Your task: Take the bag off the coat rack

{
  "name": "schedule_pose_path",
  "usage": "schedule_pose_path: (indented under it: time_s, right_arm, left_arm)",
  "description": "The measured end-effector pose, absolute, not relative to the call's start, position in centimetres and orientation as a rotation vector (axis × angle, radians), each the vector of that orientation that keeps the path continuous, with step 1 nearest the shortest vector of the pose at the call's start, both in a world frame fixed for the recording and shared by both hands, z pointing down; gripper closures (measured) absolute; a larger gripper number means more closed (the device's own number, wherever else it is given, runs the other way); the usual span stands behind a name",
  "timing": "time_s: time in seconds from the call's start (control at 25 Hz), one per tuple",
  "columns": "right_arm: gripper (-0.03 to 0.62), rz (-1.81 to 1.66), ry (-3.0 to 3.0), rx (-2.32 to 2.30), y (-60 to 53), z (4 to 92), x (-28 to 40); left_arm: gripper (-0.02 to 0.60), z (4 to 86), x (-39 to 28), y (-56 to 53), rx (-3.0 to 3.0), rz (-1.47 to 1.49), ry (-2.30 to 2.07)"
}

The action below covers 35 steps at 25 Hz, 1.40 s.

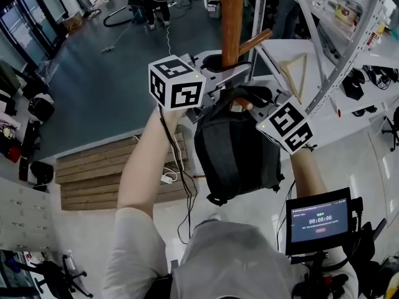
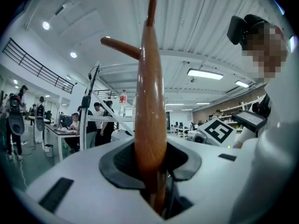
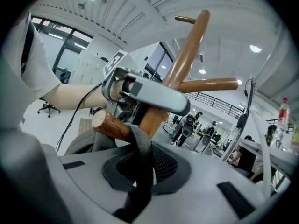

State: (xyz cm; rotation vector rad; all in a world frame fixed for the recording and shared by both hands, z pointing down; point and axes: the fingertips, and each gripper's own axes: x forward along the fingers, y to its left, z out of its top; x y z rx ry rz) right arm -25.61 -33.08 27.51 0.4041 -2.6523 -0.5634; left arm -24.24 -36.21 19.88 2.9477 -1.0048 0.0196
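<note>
Black bag point(image 1: 240, 147) hangs from wooden coat rack point(image 1: 232, 17).

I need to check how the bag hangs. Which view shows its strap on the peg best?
The right gripper view: the strap loops over the peg and runs down between the jaws. The head view shows the bag hanging, its strap mostly hidden; the left gripper view shows only the pole.

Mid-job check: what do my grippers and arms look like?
The left gripper and right gripper are light grey with dark-padded jaws, each carrying a white cube with black square markers. A black cable runs along the left arm. Short pale sleeves.
</note>
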Motion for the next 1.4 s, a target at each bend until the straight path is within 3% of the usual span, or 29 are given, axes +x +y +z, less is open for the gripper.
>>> schedule_pose_path:
  time_s: [0.52, 1.4]
  right_arm:
    - [0.557, -0.453, -2.817, 0.297, -30.0, 24.0, -21.5]
    - [0.557, -0.116, -2.708, 0.672, -27.4, 32.7, -10.1]
  left_arm:
    - [0.455, 21.0, -26.0, -37.8, 2.908, -0.03, -1.049]
    - [0.454, 21.4, -26.8, -37.1, 2.883, 0.029, -1.363]
